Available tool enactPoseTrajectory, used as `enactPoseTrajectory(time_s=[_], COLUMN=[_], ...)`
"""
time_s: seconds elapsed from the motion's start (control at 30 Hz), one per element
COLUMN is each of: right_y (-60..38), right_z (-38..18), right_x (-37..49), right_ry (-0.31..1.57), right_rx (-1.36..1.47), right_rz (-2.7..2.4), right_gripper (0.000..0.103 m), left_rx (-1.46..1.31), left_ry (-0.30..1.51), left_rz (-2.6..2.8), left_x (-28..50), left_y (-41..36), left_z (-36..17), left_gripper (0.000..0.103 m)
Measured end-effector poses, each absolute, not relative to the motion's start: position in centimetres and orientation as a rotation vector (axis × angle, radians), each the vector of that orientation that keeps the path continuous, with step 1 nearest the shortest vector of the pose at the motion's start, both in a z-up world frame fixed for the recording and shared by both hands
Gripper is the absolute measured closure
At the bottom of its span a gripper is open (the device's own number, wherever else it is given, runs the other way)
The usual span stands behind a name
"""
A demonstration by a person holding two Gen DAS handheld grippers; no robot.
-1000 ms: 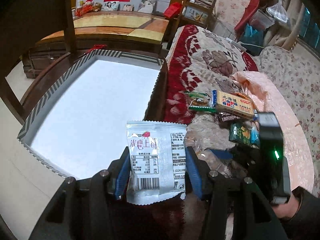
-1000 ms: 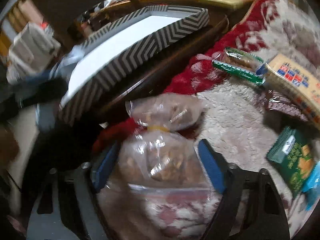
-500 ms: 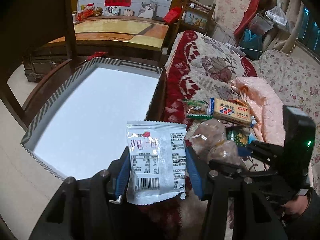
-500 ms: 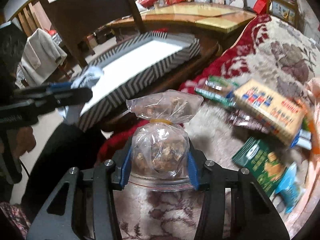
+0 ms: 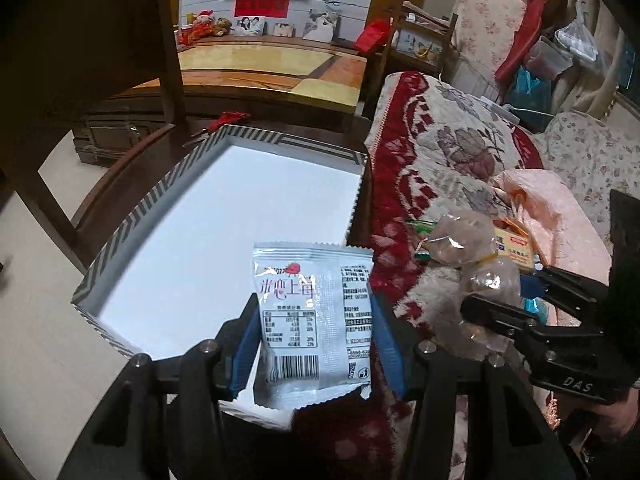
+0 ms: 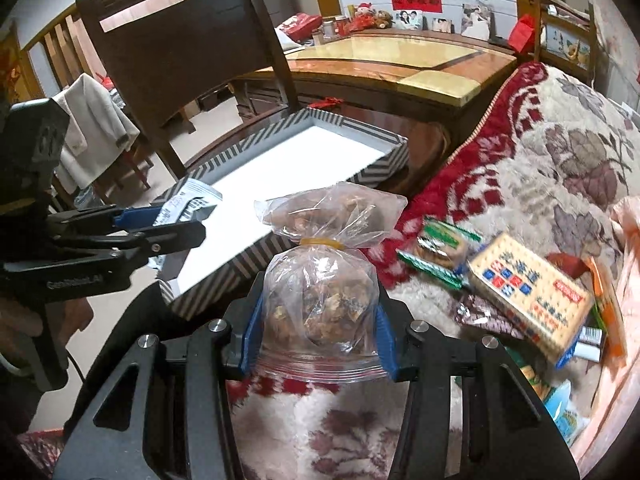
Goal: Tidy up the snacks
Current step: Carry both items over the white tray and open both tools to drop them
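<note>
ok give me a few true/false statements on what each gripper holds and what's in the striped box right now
1. The left gripper is shut on a white snack packet. True.
2. The right gripper is open with nothing in it. False: it is shut on a tied clear bag.
3. The striped box already holds the yellow cracker box. False: the yellow cracker box lies on the blanket, and the part of the box floor in view is bare.
4. The clear bag is closed with a yellow band. True.
</note>
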State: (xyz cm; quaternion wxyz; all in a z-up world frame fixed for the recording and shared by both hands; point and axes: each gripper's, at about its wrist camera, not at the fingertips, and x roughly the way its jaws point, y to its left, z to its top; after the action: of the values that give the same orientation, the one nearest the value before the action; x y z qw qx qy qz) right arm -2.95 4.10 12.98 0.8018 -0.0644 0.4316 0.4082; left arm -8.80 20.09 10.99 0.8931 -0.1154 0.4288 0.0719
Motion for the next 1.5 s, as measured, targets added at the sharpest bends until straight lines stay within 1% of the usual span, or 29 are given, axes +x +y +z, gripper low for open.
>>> enactPoseTrajectory(time_s=[0.43,0.93,1.13,1.5], right_y=[7.0,13.8,16.8,19.6], right_z=[13.4,12.5,11.4,7.4], right_x=[-2.0,1.2,3.2,5.6], right_ry=[0.93,0.95,0.971,1.058], right_rx=[-0.151,-0.143,-0.145,-0.165], right_rz=[0.913,0.964,0.961,0.933], right_gripper=[0.057,0.057,0.057,0.056], left_rx=[-0.243,-0.268,-0.309,-0.32], left_ry=[0.899,0.942,0.976,1.044], left_rz=[0.204,0.329,0.363,0.398], left_x=[-7.6,-4.9,-2.7,-1.0], left_y=[22.3,28.0,30.3,31.1], left_z=[10.6,9.0,7.6,4.7], left_gripper=[0.047,0.047,0.047,0.047])
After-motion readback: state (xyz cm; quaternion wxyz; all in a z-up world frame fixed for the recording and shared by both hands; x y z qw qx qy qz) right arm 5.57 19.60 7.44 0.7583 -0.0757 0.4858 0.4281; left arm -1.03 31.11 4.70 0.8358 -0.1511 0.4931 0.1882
